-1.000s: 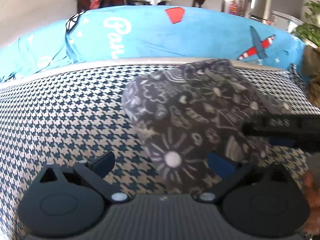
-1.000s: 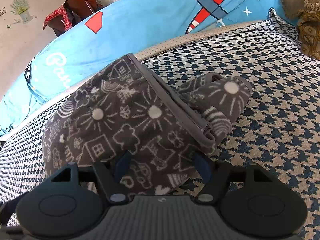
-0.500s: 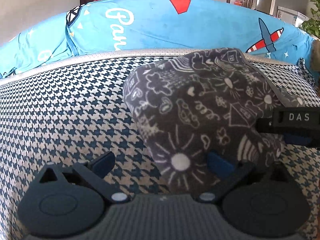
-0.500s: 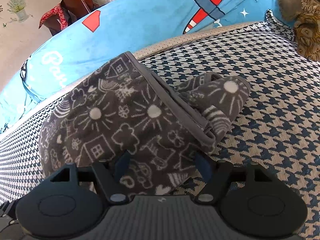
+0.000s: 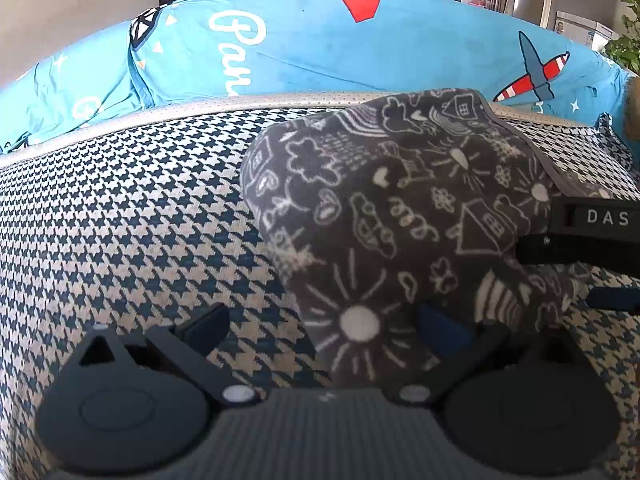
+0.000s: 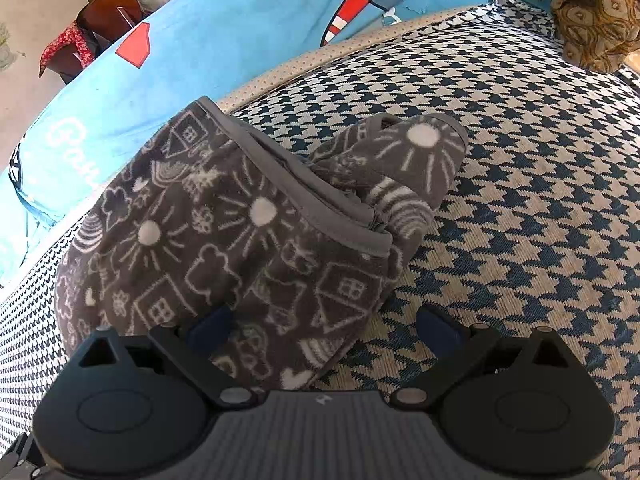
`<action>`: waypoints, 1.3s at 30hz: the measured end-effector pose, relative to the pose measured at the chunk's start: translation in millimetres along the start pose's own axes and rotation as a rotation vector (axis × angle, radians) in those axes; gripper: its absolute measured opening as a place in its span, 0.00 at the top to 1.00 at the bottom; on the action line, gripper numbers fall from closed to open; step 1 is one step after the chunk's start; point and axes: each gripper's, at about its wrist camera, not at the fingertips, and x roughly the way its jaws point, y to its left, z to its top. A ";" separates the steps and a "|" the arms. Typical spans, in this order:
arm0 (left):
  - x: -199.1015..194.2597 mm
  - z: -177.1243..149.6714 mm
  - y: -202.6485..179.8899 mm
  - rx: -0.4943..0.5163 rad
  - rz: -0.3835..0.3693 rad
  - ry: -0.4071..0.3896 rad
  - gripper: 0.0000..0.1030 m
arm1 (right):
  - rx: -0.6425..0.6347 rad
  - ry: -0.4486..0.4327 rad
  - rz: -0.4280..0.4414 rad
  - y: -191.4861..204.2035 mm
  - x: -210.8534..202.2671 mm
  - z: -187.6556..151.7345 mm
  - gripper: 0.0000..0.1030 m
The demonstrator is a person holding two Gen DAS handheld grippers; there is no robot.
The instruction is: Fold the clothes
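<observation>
**Folded fleece garment sits between two open grippers on the houndstooth cushion**

At far left in the left wrist view, the bright blue cushion cover (image 5: 304, 48) behind the seat carries white script lettering that reads "Par", the rest hidden behind the seat edge; a red shape and a red-and-white striped aeroplane are printed further right. The navy-and-cream houndstooth woven cushion (image 5: 120, 216) fills the foreground. The left gripper (image 5: 320, 320) is held low and roughly level over it, jaws spread wide and holding nothing; its right finger touches or overlaps the near edge of the grey fleece garment with white doodle drawings of suns, houses and clouds (image 5: 400, 220).

That garment lies bunched and folded on the cushion, its long axis running from near left to far right in the right wrist view, with the grey banded hem (image 6: 312, 200) crossing it diagonally and a rolled end pointing right. At the right edge of the left wrist view, the right gripper (image 5: 600, 264) enters sideways, its black body printed "DAS". Its jaws stand wide, the left finger over the garment, the right finger over bare cushion, gripping nothing.
</observation>
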 end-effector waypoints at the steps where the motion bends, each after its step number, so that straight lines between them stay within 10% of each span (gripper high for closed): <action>1: -0.1 -0.1 0.4 -0.001 -0.001 0.000 0.00 | 0.001 0.000 -0.001 -0.3 -0.1 0.1 0.03; 39: -10.0 49.5 28.4 -0.111 0.025 -0.075 0.00 | -0.109 -0.175 -0.027 9.4 -27.1 27.6 0.03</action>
